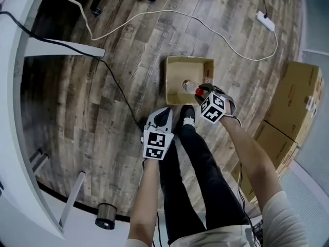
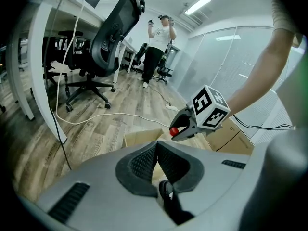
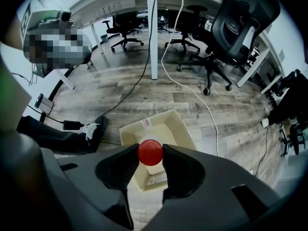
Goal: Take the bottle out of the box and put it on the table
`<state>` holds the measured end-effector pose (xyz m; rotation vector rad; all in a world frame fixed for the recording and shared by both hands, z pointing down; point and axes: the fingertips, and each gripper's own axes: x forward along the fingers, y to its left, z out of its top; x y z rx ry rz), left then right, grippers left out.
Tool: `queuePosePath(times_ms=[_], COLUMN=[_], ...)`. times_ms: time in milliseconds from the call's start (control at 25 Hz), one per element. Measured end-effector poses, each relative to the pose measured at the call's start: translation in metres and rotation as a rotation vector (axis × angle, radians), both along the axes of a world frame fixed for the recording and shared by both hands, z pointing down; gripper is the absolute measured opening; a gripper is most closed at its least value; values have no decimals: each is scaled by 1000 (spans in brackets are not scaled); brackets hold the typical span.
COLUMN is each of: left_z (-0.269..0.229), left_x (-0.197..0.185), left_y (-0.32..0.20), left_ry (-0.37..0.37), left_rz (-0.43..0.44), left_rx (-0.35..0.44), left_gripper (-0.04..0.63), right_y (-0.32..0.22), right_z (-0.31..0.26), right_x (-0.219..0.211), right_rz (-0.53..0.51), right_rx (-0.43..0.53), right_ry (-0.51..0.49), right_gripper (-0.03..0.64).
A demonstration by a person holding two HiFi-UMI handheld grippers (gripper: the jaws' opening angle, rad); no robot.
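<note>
An open cardboard box stands on the wooden floor. My right gripper hangs over its near edge, pointing steeply down, shut on a clear bottle at its red cap. In the right gripper view the red cap sits between the two pads, and the bottle's body hangs below it above the box. My left gripper is nearer me, left of the box, beside a shoe. Its pads meet at the tips with nothing between them. From the left gripper view the right gripper and the red cap show above the box.
Stacked cardboard boxes stand at the right. A white cable with a power strip crosses the floor behind the box. A white desk runs along the left. An office chair and a distant person are in the room.
</note>
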<state>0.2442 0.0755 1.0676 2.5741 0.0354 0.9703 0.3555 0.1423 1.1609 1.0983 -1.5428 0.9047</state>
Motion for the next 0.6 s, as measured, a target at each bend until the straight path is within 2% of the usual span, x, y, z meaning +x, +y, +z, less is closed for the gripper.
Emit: queuePosePath(times_ms=[280,360,600], left_z=[-54,-69,-127], left_x=[-27,-31,-22], left_y=[-28,-32,-34], left_ry=[-26,-28,-15], left_rz=[10,17,51], left_rx=[2,5,25], left_gripper=[15,15,15], right_y=[9,11,5], right_z=[-63,-84,-154], right_x=[-6,-4,0], right_rz=[-167,-159,-45], right_rx=[-17,-15,26], right_ry=[14,13,4], right_gripper=[181,181,181])
